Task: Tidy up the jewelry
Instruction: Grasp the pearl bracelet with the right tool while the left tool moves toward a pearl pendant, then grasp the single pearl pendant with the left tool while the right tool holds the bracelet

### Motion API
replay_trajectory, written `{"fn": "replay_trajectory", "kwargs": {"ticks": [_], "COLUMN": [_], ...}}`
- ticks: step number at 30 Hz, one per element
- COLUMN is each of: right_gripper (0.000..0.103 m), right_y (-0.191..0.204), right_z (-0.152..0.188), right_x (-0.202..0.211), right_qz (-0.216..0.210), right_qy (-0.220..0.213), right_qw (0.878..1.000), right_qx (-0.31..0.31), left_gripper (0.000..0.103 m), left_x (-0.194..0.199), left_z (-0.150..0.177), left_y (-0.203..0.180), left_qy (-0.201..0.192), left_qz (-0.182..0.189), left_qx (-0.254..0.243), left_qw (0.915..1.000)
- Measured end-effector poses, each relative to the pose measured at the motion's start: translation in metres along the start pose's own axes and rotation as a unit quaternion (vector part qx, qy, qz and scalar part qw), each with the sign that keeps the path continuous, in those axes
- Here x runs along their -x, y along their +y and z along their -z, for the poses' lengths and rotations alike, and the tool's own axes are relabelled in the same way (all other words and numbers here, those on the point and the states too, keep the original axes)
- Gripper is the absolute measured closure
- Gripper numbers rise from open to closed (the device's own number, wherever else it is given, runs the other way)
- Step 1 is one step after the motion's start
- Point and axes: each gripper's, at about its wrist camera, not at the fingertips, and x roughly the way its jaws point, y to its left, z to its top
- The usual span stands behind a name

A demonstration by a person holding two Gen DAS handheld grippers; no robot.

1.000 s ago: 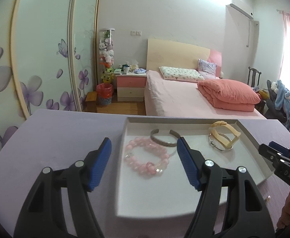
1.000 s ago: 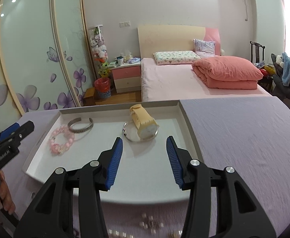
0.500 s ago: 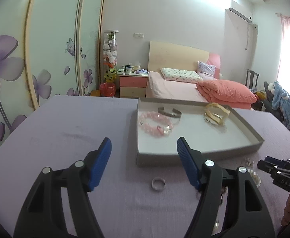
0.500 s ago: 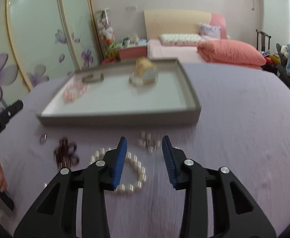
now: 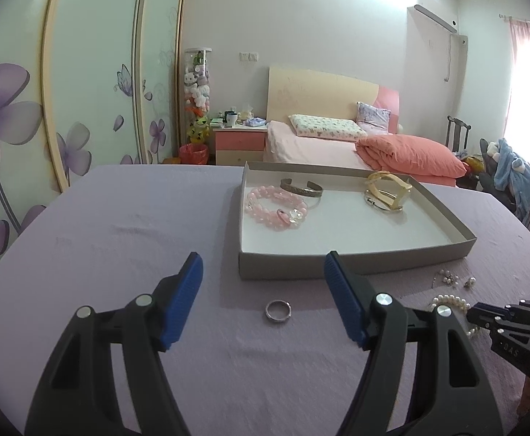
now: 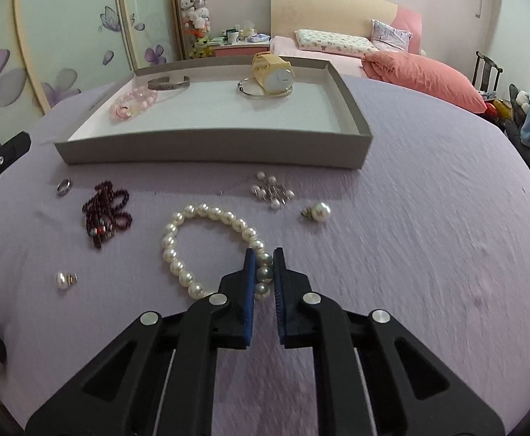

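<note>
A: How is the right gripper (image 6: 264, 259) set?

B: It is clamped on the pearl bracelet (image 6: 207, 243), whose near beads are pinched between the blue pads on the cloth (image 6: 428, 218), in front of the tray (image 6: 210, 150).

A: And the left gripper (image 5: 264, 279)?

B: It is held apart, with nothing gripped. A ring (image 5: 278, 310) is seen between its fingers, just in front of the tray.

A: What is kept inside the tray?

B: A pink bead bracelet (image 5: 276, 208), a metal cuff (image 5: 300, 189), a bangle (image 6: 252, 89) and a yellow watch (image 6: 273, 73).

A: What else is laid in front of the tray?

B: Dark red beads (image 6: 106, 211) and pearl earrings (image 6: 317, 212).
</note>
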Motion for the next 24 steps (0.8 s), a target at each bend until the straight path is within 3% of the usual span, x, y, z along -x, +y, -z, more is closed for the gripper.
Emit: {"fn": "replay_trajectory", "kwargs": {"ticks": [10,20,24], "right_gripper": [0.093,0.092,0.092], "right_y": [-0.029,-0.032,-0.034], "right_z": [0.032,0.038,0.040], "right_x": [0.027,0.029,0.030], "right_qz": [0.004,0.003,0.000], "right_qy": [-0.001,-0.011,-0.012], "right_qw": [0.999,0.999,0.999], "right_qx": [-0.035,-0.043,-0.044], "left_gripper": [0.032,0.032,0.040], "left_x": [0.013,0.016,0.008], "left_z": [0.015,0.046,0.057], "left_y": [-0.017,-0.068,-0.077], "left_qy": [0.046,0.125,0.148], "left_qz": [0.040,0.086,0.083], "left_qx": [-0.009,-0.074,-0.077], "left_qw": [0.9981,0.9856,0.9825]}}
